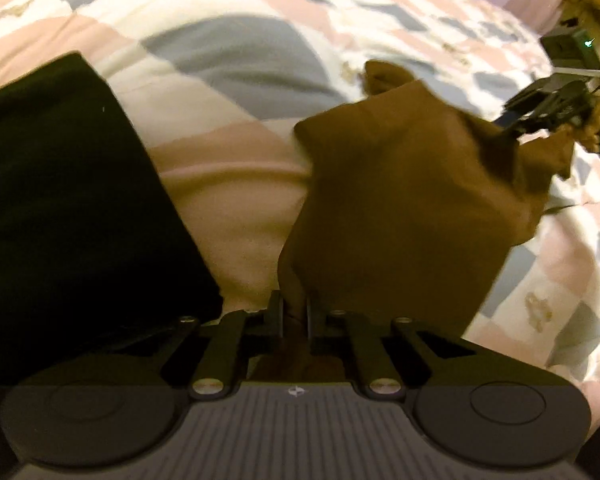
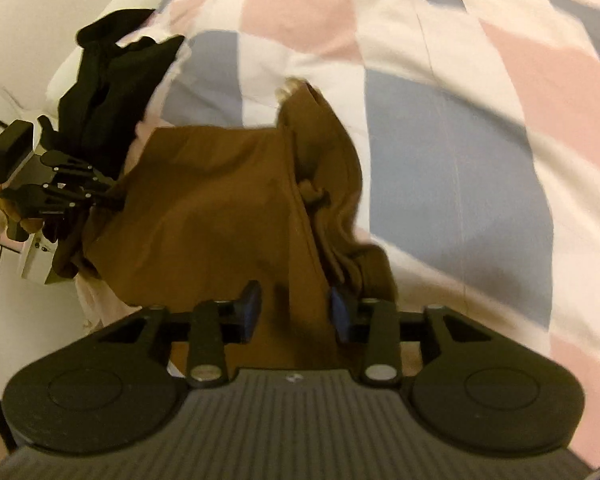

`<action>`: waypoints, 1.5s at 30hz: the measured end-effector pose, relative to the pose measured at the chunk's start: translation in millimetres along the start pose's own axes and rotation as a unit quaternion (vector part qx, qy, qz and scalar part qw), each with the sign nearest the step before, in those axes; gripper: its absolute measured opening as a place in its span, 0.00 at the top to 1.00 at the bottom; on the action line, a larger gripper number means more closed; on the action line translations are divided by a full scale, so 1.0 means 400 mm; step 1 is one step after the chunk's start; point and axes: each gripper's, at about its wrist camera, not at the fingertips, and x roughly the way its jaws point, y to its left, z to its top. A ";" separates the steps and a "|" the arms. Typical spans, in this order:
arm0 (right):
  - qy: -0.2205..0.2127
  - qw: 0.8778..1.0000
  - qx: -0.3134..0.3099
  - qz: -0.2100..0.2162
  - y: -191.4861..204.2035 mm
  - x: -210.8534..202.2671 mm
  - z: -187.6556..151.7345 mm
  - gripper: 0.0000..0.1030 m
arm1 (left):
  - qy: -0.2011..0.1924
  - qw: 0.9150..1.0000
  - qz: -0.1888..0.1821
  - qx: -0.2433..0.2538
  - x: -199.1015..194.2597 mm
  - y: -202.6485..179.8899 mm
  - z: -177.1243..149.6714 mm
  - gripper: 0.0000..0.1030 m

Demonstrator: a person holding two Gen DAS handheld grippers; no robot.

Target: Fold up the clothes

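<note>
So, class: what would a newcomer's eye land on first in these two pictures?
First, the crumpled brown cloth garment, mid-frame on the pink, grey and white checked quilt. The left gripper pinches one edge shut, and the right gripper has cloth between its blue pads. A black garment lies to the left beside it.

We hold our left gripper (image 1: 295, 314) tilted steeply down, its jaws pinched nearly together on a fold of brown garment (image 1: 400, 208). Our right gripper (image 2: 294, 314) also angles down, its blue pads (image 2: 340, 312) set a little apart with the cloth bunched between them.
</note>
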 end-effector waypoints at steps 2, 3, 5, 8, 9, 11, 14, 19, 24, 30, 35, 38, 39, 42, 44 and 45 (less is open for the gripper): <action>0.002 1.000 -0.015 0.009 0.010 -0.015 0.009 0.77 | -0.002 1.000 0.001 0.002 -0.007 -0.007 -0.010 0.91; 0.003 1.000 -0.020 0.009 0.012 -0.017 0.014 0.77 | -0.002 1.000 0.003 0.002 -0.006 -0.009 -0.014 0.89; 0.007 1.000 -0.013 0.007 -0.001 -0.006 0.030 0.76 | 0.001 1.000 0.004 -0.009 0.012 -0.005 -0.015 0.86; 0.006 1.000 0.006 0.014 -0.024 0.022 0.060 0.76 | 0.004 1.000 -0.002 -0.020 0.037 0.005 -0.007 0.77; 0.006 1.000 0.013 0.017 -0.032 0.032 0.070 0.76 | 0.005 1.000 -0.002 -0.018 0.042 0.005 -0.006 0.78; 0.014 0.999 0.027 0.025 -0.044 0.051 0.077 0.76 | 0.007 1.000 0.000 -0.011 0.045 0.000 -0.011 0.83; 0.044 0.998 0.031 0.014 -0.035 0.075 0.050 0.76 | 0.007 1.000 0.006 0.003 0.034 -0.020 -0.027 0.89; 0.002 0.999 0.035 -0.020 0.003 0.064 -0.026 0.82 | 0.008 0.999 0.046 0.026 0.045 -0.059 -0.048 0.75; -0.034 0.998 0.033 -0.051 0.031 0.074 -0.028 0.64 | -0.005 1.000 0.025 -0.013 0.038 -0.037 -0.060 0.74; -0.072 0.990 0.013 -0.124 0.083 0.039 -0.041 0.94 | -0.028 0.995 0.083 0.050 0.012 -0.087 -0.080 0.91; -0.165 0.957 -0.040 -0.235 0.243 -0.115 -0.123 0.97 | -0.114 0.979 0.162 0.056 -0.097 -0.143 -0.098 0.91; -0.228 0.914 -0.086 -0.323 0.392 -0.201 -0.188 0.97 | -0.190 0.961 0.192 0.058 -0.208 -0.194 -0.073 0.91; -0.249 0.896 -0.100 -0.353 0.441 -0.226 -0.209 0.97 | -0.216 0.953 0.204 0.066 -0.246 -0.216 -0.061 0.91; -0.320 0.836 -0.126 -0.427 0.570 -0.314 -0.254 0.97 | -0.296 0.923 0.230 0.091 -0.375 -0.286 -0.017 0.91; -0.368 0.796 -0.136 -0.460 0.640 -0.387 -0.276 0.97 | -0.346 0.900 0.243 0.110 -0.470 -0.341 0.012 0.90; -0.393 0.778 -0.138 -0.470 0.675 -0.429 -0.287 0.97 | -0.369 0.887 0.251 0.120 -0.516 -0.372 0.026 0.90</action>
